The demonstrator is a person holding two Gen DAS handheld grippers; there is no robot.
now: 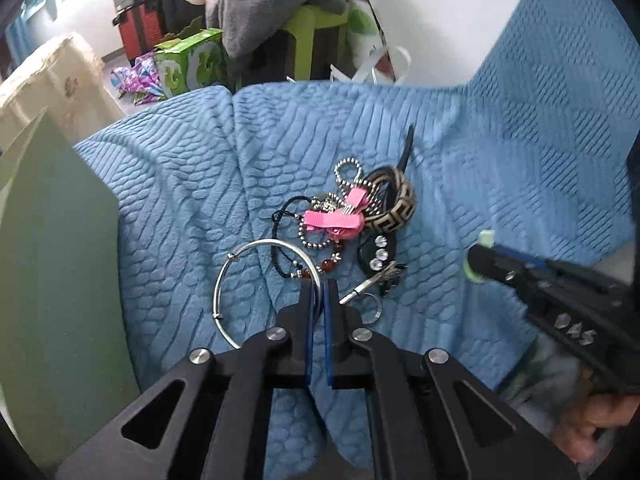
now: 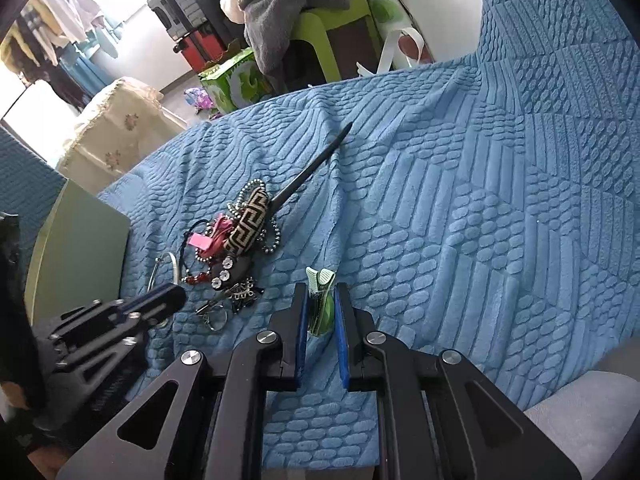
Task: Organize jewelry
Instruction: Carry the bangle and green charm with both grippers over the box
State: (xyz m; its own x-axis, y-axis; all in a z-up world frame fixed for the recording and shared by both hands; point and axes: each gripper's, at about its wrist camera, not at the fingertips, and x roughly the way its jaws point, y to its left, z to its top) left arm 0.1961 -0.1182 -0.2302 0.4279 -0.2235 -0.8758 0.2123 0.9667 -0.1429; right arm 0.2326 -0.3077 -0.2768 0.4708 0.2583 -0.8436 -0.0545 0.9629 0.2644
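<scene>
A tangle of jewelry lies on the blue textured blanket (image 1: 168, 208): a pink ribbon clip (image 1: 334, 222), a black-and-tan patterned bangle (image 1: 394, 204), bead chains, a rhinestone piece (image 1: 378, 254) and a key ring (image 1: 370, 306). My left gripper (image 1: 319, 286) is shut on the rim of a silver bangle (image 1: 224, 280). My right gripper (image 2: 321, 296) is shut on a pale green hair clip (image 2: 320, 304), held right of the pile; it also shows in the left wrist view (image 1: 478, 256). The pile shows in the right wrist view around the patterned bangle (image 2: 248, 226).
A pale green box or board (image 1: 52, 264) stands at the left edge of the blanket, also in the right wrist view (image 2: 80, 248). A long black stick (image 2: 312, 166) lies behind the pile. Beyond the bed are a green stool with grey clothes (image 1: 280, 4) and a green carton (image 1: 192, 64).
</scene>
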